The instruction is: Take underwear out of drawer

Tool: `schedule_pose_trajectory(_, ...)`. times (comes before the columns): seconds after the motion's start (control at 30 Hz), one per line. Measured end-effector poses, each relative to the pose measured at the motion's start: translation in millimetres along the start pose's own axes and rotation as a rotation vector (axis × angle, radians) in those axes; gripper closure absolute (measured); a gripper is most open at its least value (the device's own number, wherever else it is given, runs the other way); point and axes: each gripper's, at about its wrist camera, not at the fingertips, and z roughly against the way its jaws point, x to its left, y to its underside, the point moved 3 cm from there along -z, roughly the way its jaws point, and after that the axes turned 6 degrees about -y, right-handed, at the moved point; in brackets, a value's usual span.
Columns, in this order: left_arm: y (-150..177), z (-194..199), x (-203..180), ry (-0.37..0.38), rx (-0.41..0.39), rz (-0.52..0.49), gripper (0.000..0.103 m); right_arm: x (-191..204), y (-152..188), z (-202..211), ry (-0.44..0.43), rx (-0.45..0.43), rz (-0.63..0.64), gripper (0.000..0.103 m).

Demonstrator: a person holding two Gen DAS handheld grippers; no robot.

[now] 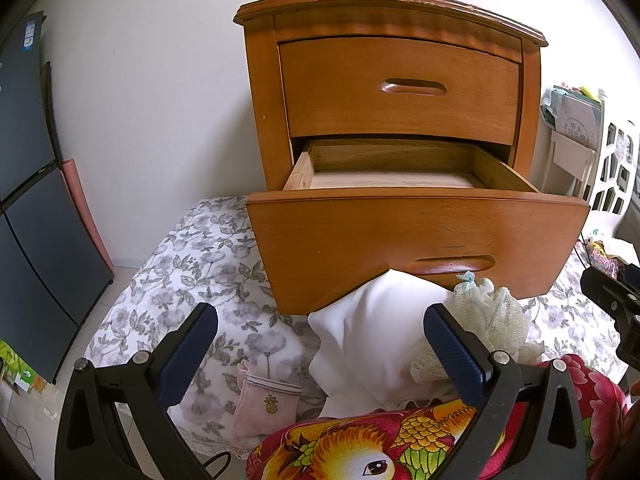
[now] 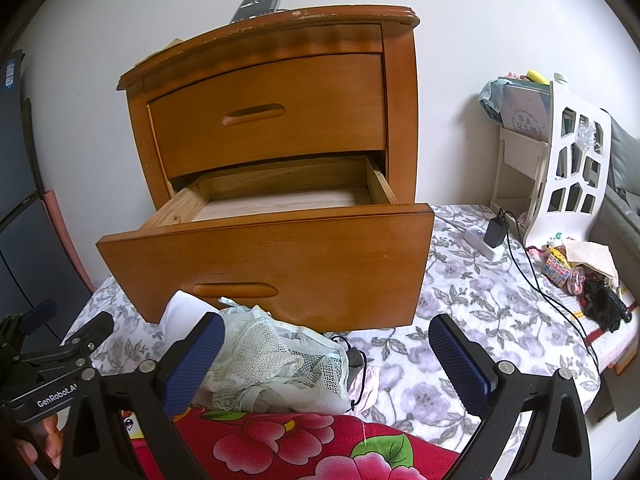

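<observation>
Although the lower drawer [image 1: 416, 240] is standing pulled well out of the nightstand [image 2: 280, 40], as much of its floor as is showing in either view is lying bare, the strip just behind the drawer front being hidden from both cameras. The underwear is lying outside it: a white garment [image 1: 372, 336] and a lace piece [image 2: 272, 360] are resting together on the floral sheet [image 2: 460, 320], just below the drawer front and touching one another. A pink sock [image 1: 264, 404] is lying near them on the same sheet. The left gripper [image 1: 320, 344] is hovering with its jaws spread wide, holding nothing, the white garment sitting between and below its fingers. The right gripper [image 2: 326, 360] is likewise standing wide apart and empty, with the lace piece lying under its left finger. Neither set of pads is pressing on cloth. In my judgement the removal is looking largely or wholly done, since garments are already lying outside and the visible drawer floor is showing none. What remains, if anything, is checking the hidden front strip and perhaps closing the drawer.
</observation>
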Motion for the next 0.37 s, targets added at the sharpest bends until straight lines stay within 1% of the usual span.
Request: schedule_pose_trajectory(0.37,1.3,1.1,2.2,-0.011,-0.001,0.007,0.000,-0.2,-0.7,-0.7,0.001,0.000,0.000,0.000)
